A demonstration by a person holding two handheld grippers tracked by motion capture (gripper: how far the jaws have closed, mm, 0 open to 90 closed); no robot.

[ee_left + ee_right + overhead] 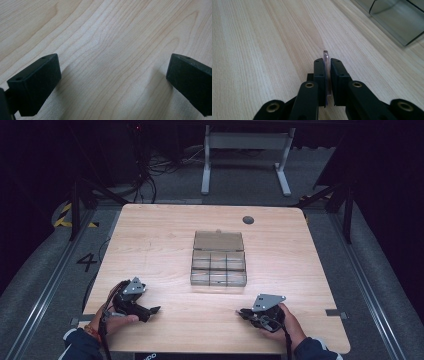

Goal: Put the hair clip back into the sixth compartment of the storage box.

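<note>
A clear plastic compartment box (218,265) with its lid open lies at the middle of the wooden table (165,235). One corner of the box (397,20) appears at the upper right of the right gripper view. My right gripper (326,61) is shut on a thin clear plastic piece (326,56) held edge-on between its jaws, low over the wood. In the high view the right gripper (242,312) sits near the table's front right, pointing left. My left gripper (112,75) stands open over bare wood; in the high view it (154,310) rests at the front left.
A dark round grommet (248,219) sits near the table's far edge. Beyond the table stand a white desk frame (245,155) and loose cables (150,170) on the grey floor. The table's front edge runs just under both hands.
</note>
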